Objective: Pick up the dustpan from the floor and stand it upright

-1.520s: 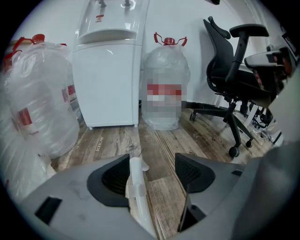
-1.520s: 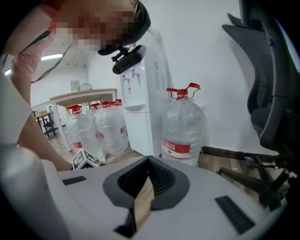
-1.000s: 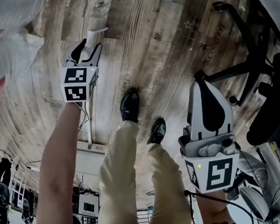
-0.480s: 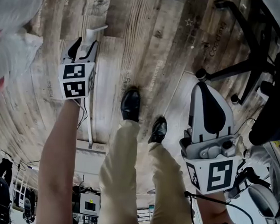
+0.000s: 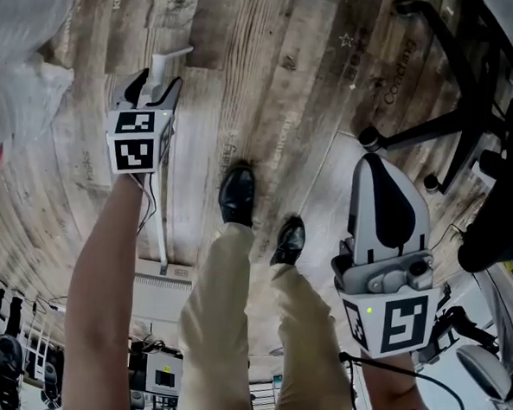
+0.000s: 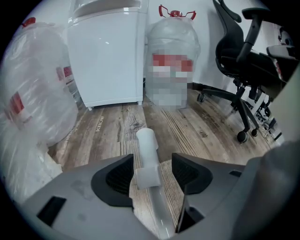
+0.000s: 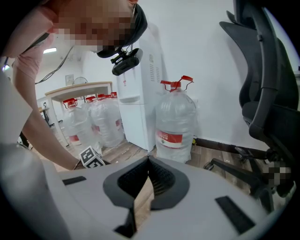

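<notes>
The dustpan has a long white handle [image 5: 162, 229] that runs from its ribbed pan [image 5: 165, 281], low in the head view, up to a tip [image 5: 172, 60] at the upper left. My left gripper [image 5: 155, 85] is open near that tip, one jaw on each side of the handle [image 6: 147, 154], with a gap showing on the right side. A square clip on the handle sits between the pads. My right gripper [image 5: 376, 159] is shut and empty, held in the air at the right, apart from the dustpan; its jaws [image 7: 149, 176] meet in its own view.
The person's two black shoes [image 5: 237, 193] stand on the wood floor between the grippers. A black office chair [image 5: 457, 108] with castors is at the right. A white water dispenser [image 6: 105, 51], several large water bottles [image 6: 171, 61] and clear plastic bags [image 5: 23, 55] line the far and left sides.
My left gripper has shifted slightly up along the handle towards its tip. The right gripper has barely moved.
</notes>
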`<state>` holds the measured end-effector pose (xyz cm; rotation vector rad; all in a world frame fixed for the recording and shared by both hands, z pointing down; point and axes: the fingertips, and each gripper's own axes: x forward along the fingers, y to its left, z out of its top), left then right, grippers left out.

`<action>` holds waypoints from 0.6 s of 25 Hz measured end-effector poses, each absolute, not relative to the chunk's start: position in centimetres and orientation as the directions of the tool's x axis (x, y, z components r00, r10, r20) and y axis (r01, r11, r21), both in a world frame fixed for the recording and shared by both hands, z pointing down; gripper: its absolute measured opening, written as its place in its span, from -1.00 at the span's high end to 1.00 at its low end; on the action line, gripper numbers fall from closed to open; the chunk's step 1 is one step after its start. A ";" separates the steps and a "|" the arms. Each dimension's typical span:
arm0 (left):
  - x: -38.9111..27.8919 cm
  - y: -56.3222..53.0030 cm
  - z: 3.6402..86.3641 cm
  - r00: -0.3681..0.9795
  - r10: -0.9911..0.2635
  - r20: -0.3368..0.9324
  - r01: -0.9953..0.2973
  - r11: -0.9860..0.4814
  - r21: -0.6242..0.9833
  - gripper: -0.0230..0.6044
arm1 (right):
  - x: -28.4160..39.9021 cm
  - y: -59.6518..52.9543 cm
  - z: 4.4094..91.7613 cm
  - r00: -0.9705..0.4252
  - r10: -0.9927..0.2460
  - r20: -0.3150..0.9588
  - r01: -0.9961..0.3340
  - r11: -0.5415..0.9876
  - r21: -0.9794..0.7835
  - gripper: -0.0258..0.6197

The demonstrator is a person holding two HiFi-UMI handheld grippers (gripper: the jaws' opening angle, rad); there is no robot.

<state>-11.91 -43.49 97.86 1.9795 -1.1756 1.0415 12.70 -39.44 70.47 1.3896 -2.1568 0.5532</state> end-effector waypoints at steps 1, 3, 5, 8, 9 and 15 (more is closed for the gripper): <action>-12.1 -43.5 98.1 0.293 -0.421 0.858 -0.903 -0.416 0.105 0.11 | 12.8 -39.4 70.6 -0.345 -0.709 0.616 -0.918 0.392 -0.062 0.92; -12.2 -43.4 98.6 0.286 -0.410 0.866 -0.908 -0.406 0.108 0.11 | 13.0 -39.3 70.7 -0.342 -0.708 0.618 -0.919 0.390 -0.062 0.92; -12.2 -43.2 99.0 0.284 -0.393 0.875 -0.906 -0.407 0.112 0.11 | 13.1 -39.4 70.8 -0.339 -0.708 0.619 -0.920 0.388 -0.060 0.92; -12.2 -42.9 99.3 0.281 -0.372 0.885 -0.903 -0.415 0.113 0.19 | 13.3 -39.5 70.8 -0.338 -0.707 0.621 -0.919 0.390 -0.056 0.92; -12.3 -42.8 99.4 0.278 -0.368 0.887 -0.903 -0.416 0.110 0.27 | 13.4 -39.6 70.7 -0.339 -0.706 0.622 -0.918 0.393 -0.054 0.92; -12.4 -42.8 98.9 0.265 -0.375 0.889 -0.902 -0.422 0.091 0.51 | 13.5 -39.6 70.3 -0.344 -0.705 0.620 -0.913 0.405 -0.046 0.92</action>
